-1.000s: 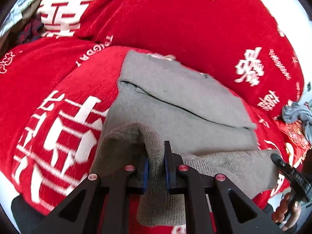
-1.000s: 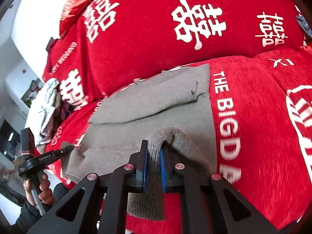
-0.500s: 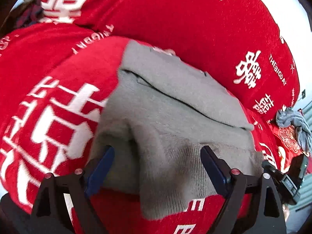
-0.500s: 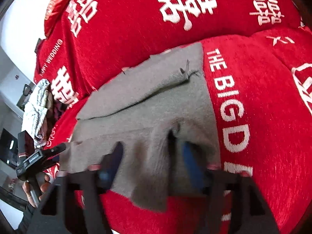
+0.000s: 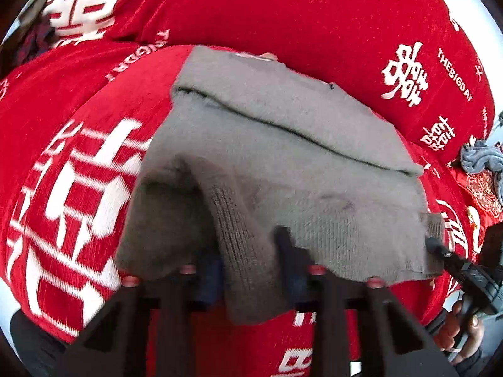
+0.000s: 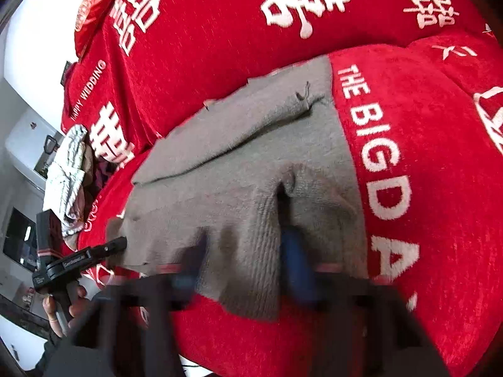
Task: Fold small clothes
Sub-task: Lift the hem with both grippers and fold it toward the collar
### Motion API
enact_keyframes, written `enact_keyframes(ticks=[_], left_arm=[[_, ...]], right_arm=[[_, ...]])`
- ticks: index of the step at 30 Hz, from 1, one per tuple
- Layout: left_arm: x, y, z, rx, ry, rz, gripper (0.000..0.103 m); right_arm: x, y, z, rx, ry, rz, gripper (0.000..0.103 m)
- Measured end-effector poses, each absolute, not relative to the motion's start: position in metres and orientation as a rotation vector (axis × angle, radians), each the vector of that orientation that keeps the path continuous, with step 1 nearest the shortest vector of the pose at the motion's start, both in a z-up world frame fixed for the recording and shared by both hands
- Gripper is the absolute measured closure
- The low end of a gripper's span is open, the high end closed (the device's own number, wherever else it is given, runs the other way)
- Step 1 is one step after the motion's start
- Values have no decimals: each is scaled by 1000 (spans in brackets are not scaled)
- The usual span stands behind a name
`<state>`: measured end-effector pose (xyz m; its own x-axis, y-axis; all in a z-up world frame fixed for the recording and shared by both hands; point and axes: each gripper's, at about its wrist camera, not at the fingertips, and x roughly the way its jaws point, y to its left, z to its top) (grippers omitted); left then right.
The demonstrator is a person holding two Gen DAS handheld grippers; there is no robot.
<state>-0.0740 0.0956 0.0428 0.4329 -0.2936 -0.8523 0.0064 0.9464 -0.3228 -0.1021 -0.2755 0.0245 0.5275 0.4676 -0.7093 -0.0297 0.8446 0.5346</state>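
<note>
**Both grippers at the near hem of a grey knit on the red sofa**

A grey knitted garment point(image 5: 283, 144) lies spread on the seat of a sofa under a red cover point(image 5: 283, 9) printed with white characters and the words "THE BIG DAY". Its far part is folded over on itself, leaving a straight edge across the cloth, and its ribbed hem hangs slightly over the front of the seat.

The left gripper point(image 5: 248, 264) sits at the hem near the garment's left corner. Its jaws have just been closing, and the 2 blurred, blue-padded fingers point(image 5: 207, 270) now flank a raised ridge of ribbed knit. Motion blur hides whether the pads are pressing the cloth, so I cannot tell if it is clenched on the fold or merely around it.

The right gripper point(image 6: 242, 260) is at the hem near the opposite corner, and its jaws have likewise just been closing. A pleat of knit rises between its 2 fingers point(image 6: 295, 264); here too the blur hides any contact.

Each camera sees the other gripper at the far corner of the hem, held by a hand point(image 6: 59, 311) on its grip.

A pale crumpled cloth point(image 6: 67, 176) lies further along the sofa on one side, and a bluish-grey bundle point(image 5: 481, 160) on the other, both well apart from the garment.
</note>
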Motion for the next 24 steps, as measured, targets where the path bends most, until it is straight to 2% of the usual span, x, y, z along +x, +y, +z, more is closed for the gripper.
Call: enact_keyframes(ticks=[1, 3, 11, 24], left_arm=[[-71, 97, 44, -307, 1119, -197, 88], [-71, 102, 53, -324, 1096, -206, 89], [-54, 103, 97, -302, 961, -194, 89], [-14, 80, 102, -196, 930, -116, 89]], right_arm=[[-101, -276, 25, 504, 977, 320, 87], [-102, -275, 32, 491, 967, 336, 89], [-92, -280, 80, 507, 849, 368, 89], [-46, -275, 92, 475, 844, 291, 90]])
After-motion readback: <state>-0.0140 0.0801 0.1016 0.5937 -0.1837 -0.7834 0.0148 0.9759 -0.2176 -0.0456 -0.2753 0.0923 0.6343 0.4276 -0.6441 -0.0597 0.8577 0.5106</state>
